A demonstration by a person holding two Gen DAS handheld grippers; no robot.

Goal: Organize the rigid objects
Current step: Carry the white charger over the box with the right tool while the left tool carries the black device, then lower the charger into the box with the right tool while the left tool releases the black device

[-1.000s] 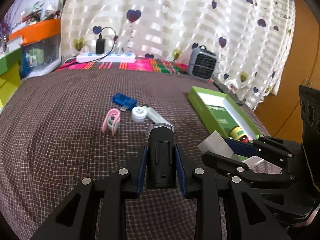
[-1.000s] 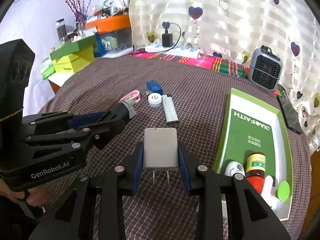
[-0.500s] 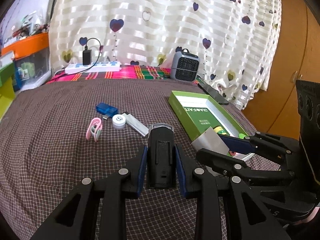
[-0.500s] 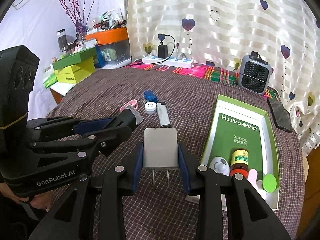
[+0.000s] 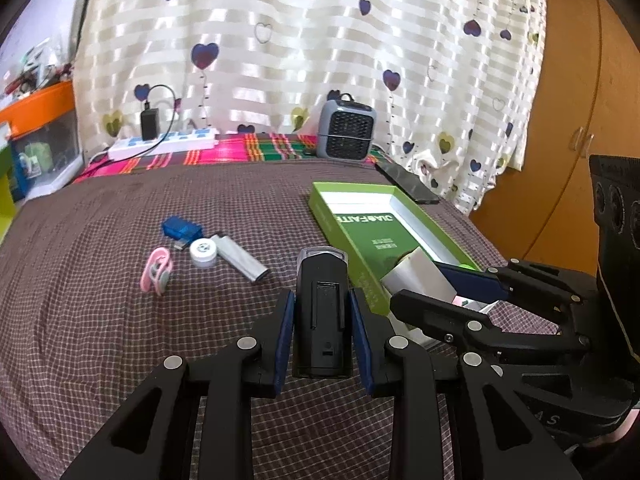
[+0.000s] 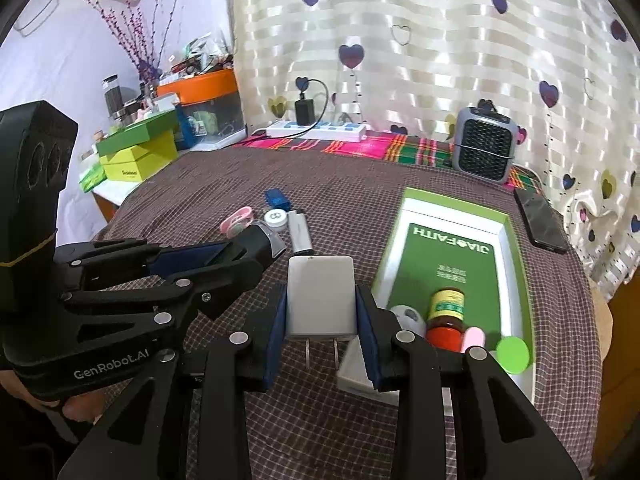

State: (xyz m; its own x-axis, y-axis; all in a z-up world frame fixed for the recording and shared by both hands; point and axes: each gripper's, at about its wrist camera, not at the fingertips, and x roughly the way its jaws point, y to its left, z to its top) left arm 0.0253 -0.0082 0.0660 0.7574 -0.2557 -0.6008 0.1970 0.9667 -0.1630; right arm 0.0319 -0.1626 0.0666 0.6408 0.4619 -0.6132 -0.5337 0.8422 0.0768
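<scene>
My left gripper (image 5: 322,320) is shut on a black flashlight-like device (image 5: 322,304), held above the checked cloth. My right gripper (image 6: 321,320) is shut on a white plug adapter (image 6: 321,296), prongs pointing back toward the camera, just left of the green box (image 6: 516,248). The green box (image 5: 344,220) holds a small red-capped bottle (image 6: 446,312), a white round item (image 6: 408,316), a pink piece (image 6: 474,338) and a green disc (image 6: 513,354). On the cloth lie a blue USB device (image 5: 181,229), a white round cap (image 5: 204,252), a silver lighter (image 5: 240,258) and a pink clip (image 5: 157,271).
A grey mini heater (image 6: 486,148) and a white power strip (image 6: 320,130) stand at the table's back. A black phone (image 6: 540,218) lies right of the box. Green and yellow boxes (image 6: 136,152) and an orange-lidded bin (image 6: 204,110) sit at the left.
Both grippers have risen and pulled back from the table while keeping their objects; the loose items and green box look smaller and farther away.
</scene>
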